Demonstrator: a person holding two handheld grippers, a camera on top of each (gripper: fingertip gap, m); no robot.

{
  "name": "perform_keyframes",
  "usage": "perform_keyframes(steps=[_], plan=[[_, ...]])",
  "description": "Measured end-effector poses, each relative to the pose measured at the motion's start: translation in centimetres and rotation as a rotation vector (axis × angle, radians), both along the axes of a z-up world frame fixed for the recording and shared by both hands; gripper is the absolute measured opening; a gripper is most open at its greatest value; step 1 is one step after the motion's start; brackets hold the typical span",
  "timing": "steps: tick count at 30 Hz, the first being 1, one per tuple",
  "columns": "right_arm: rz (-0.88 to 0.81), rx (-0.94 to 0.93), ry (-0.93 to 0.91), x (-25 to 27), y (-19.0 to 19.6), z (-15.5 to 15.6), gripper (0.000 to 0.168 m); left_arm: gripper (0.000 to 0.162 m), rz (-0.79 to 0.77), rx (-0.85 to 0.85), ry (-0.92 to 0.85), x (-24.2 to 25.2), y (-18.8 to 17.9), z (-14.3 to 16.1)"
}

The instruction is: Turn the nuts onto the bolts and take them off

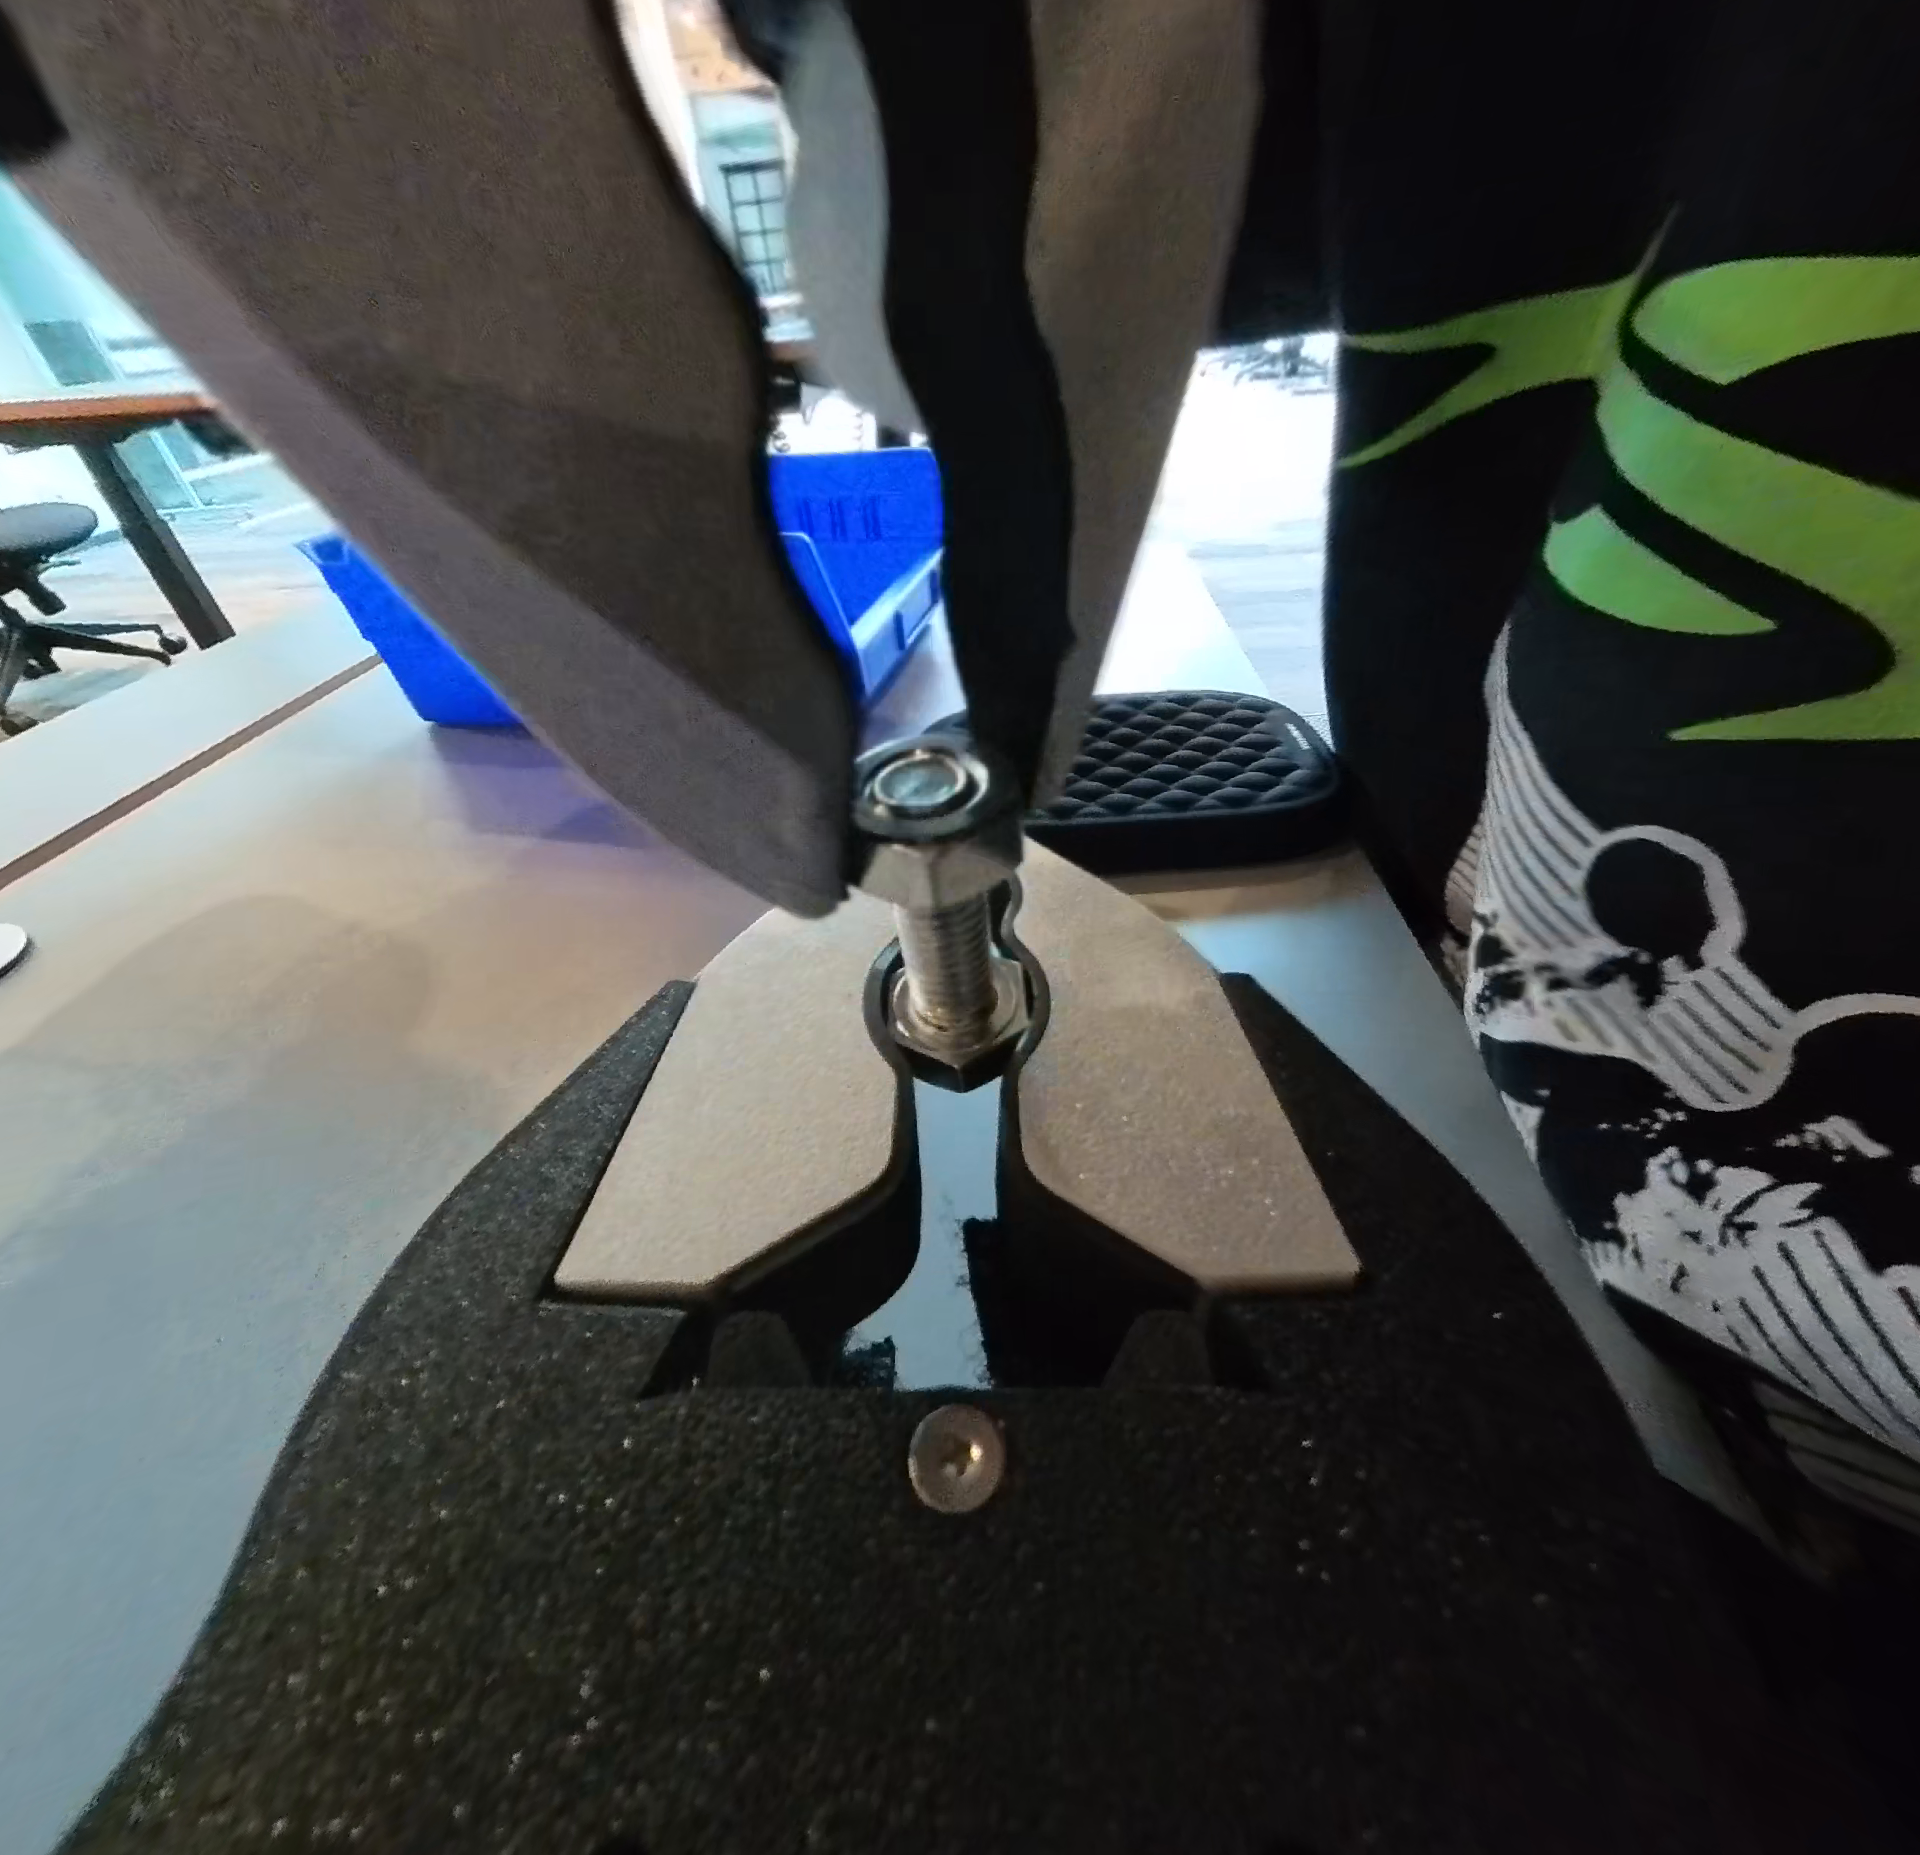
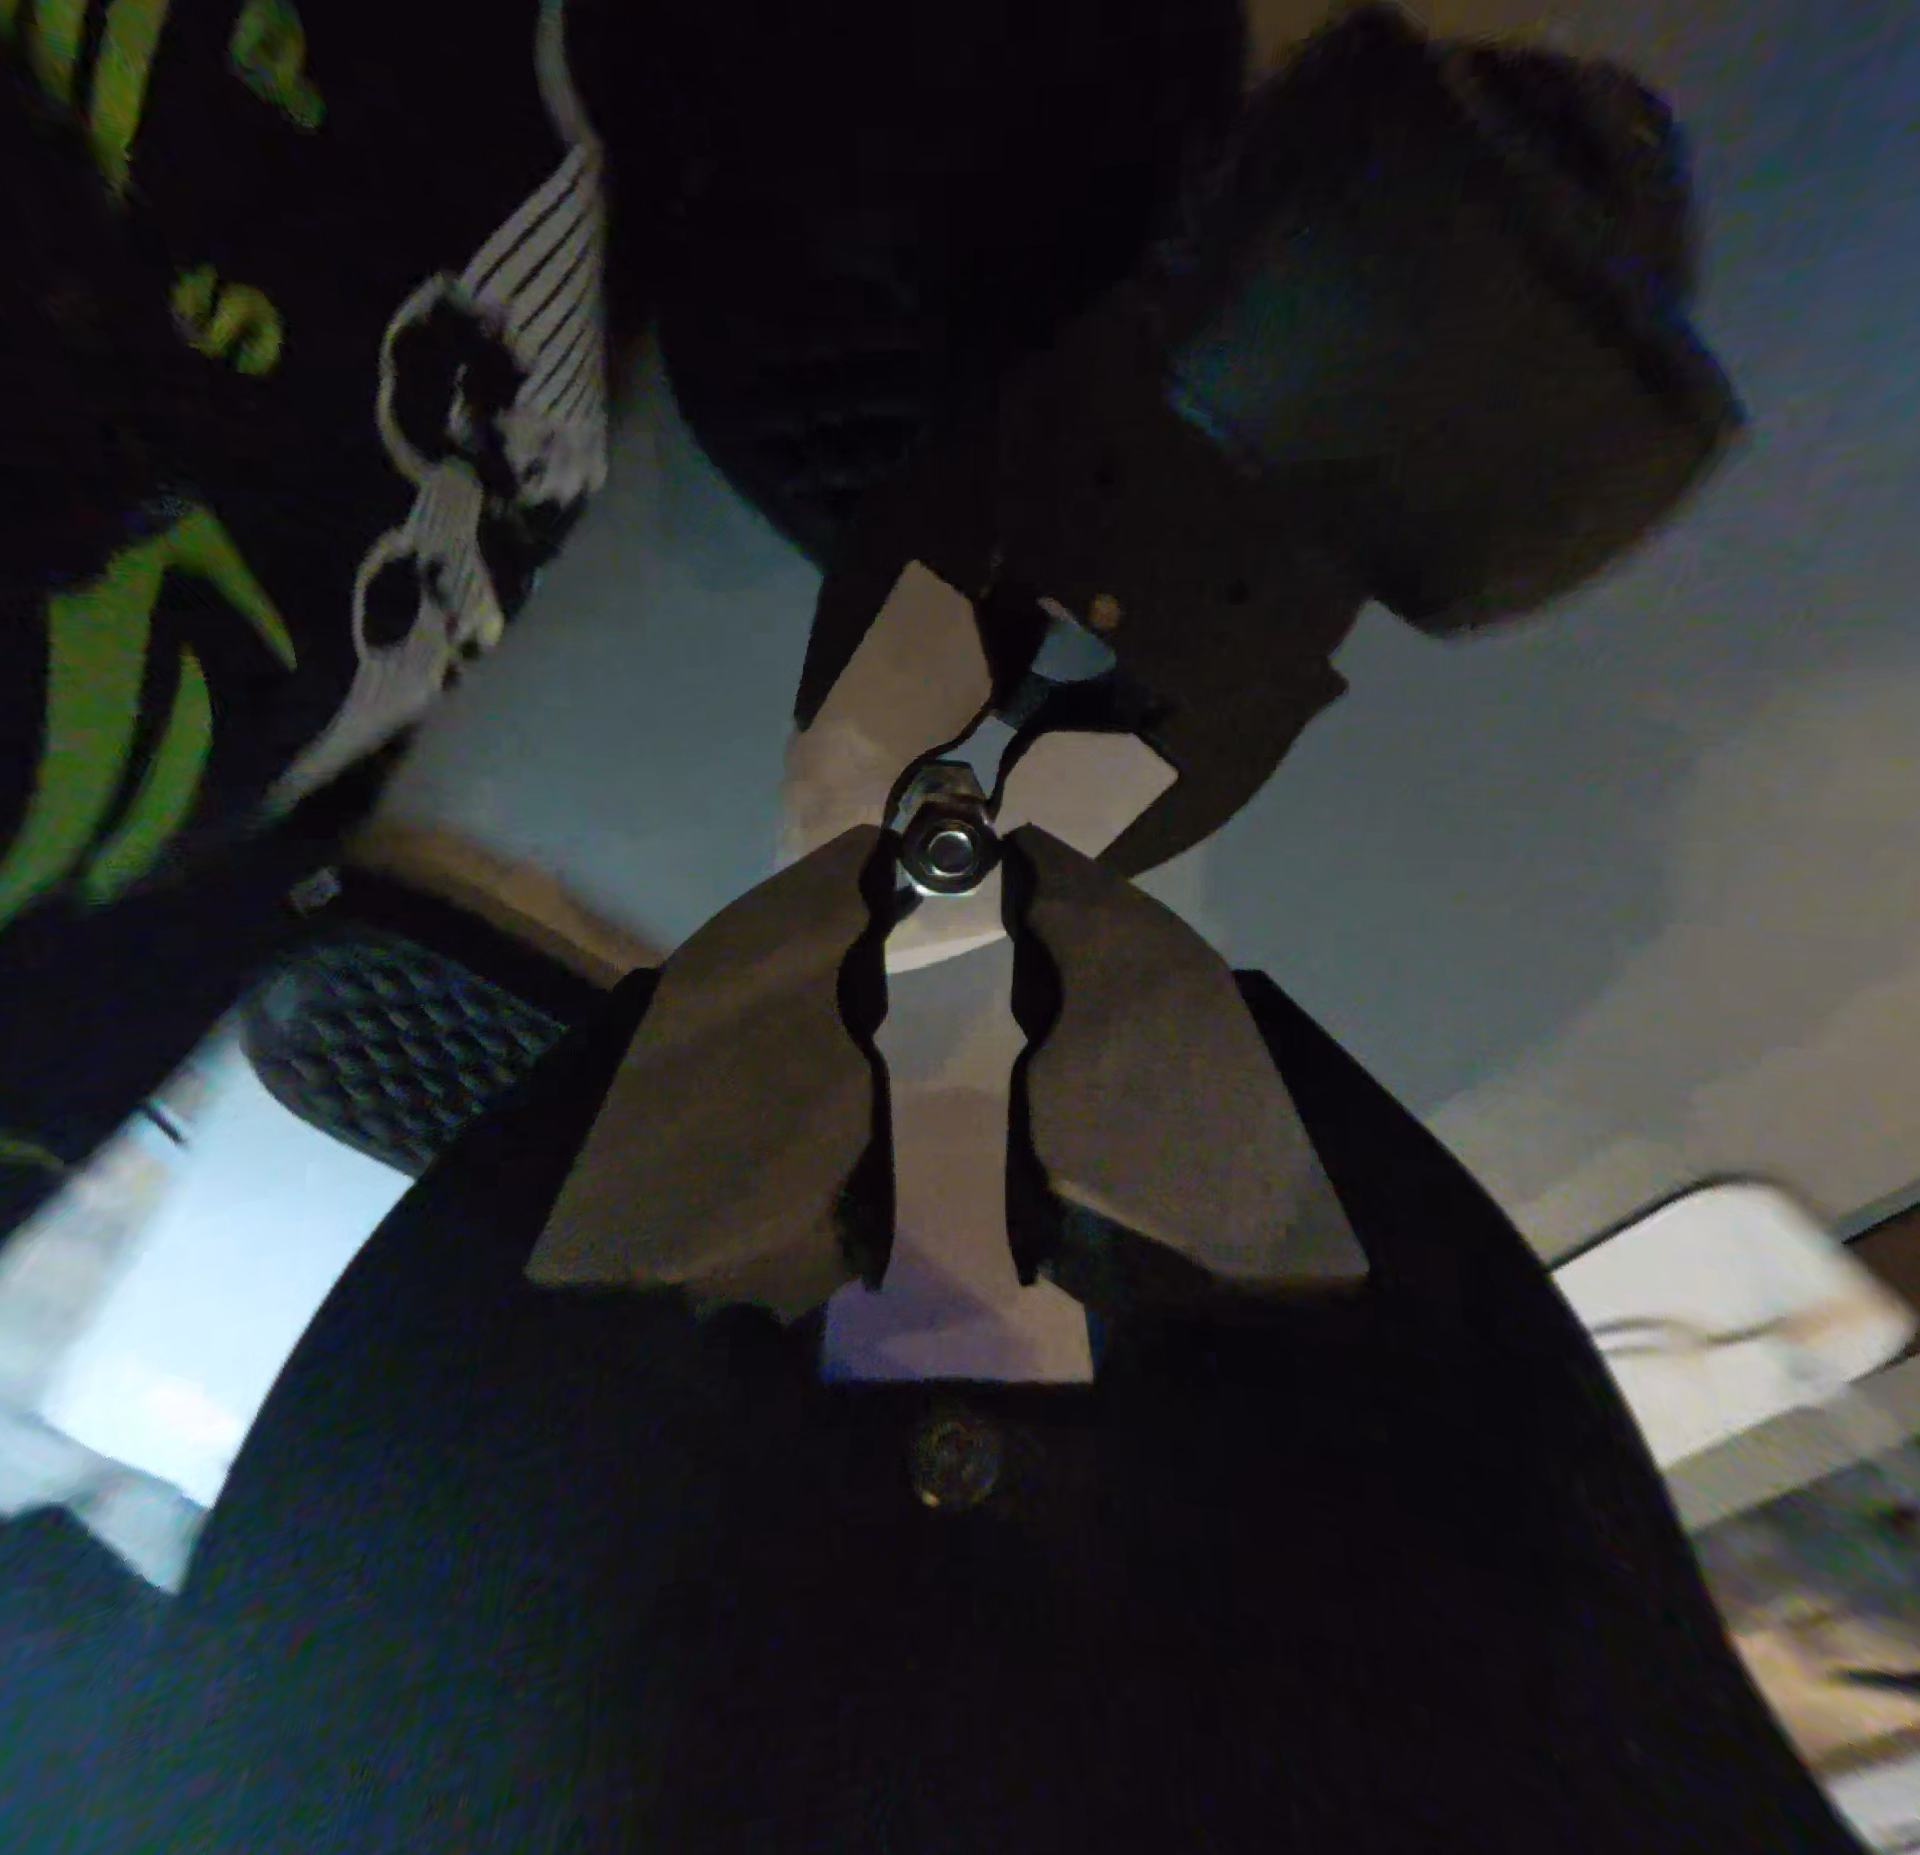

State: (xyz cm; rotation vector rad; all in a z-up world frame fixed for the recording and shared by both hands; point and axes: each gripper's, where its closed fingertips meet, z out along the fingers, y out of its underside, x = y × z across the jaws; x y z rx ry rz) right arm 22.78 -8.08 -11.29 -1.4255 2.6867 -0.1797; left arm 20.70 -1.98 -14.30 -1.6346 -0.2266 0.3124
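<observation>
A steel bolt (image 1: 940,948) is held between my two grippers above the grey table (image 1: 260,1026). My left gripper (image 1: 961,974) is shut on the bolt's head end (image 1: 961,1062), in the notch of its fingers. My right gripper (image 1: 935,818) comes in from above and is shut on a hex nut (image 1: 930,855) at the bolt's far end. In the right wrist view my right gripper (image 2: 943,849) clamps the nut (image 2: 940,860) end-on, with the left gripper (image 2: 951,766) just behind it. That view is dark.
A blue plastic bin (image 1: 416,642) stands on the table behind the grippers. A black quilted pad (image 1: 1184,766) lies at the table's edge. A person in a black shirt with green and white print (image 1: 1714,662) stands close on the right. An office chair (image 1: 42,558) is far left.
</observation>
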Motion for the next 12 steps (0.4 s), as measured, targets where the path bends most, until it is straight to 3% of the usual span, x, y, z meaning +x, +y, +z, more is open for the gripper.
perform_keyframes(steps=[3,7,12], plan=[[-0.31,-0.036,-0.034,-0.1,0.2,-0.1,0.019,0.01,0.002,-0.009,-0.002,0.0,0.1,-0.1],[-0.389,-0.135,-0.052,0.0,0.0,0.2,0.019,0.01,-0.005,0.002,0.002,0.0,0.1,0.0],[-0.462,-0.421,-0.319,0.0,-1.1,3.9,0.037,0.01,-0.013,0.003,0.01,0.2,0.1,0.1]])
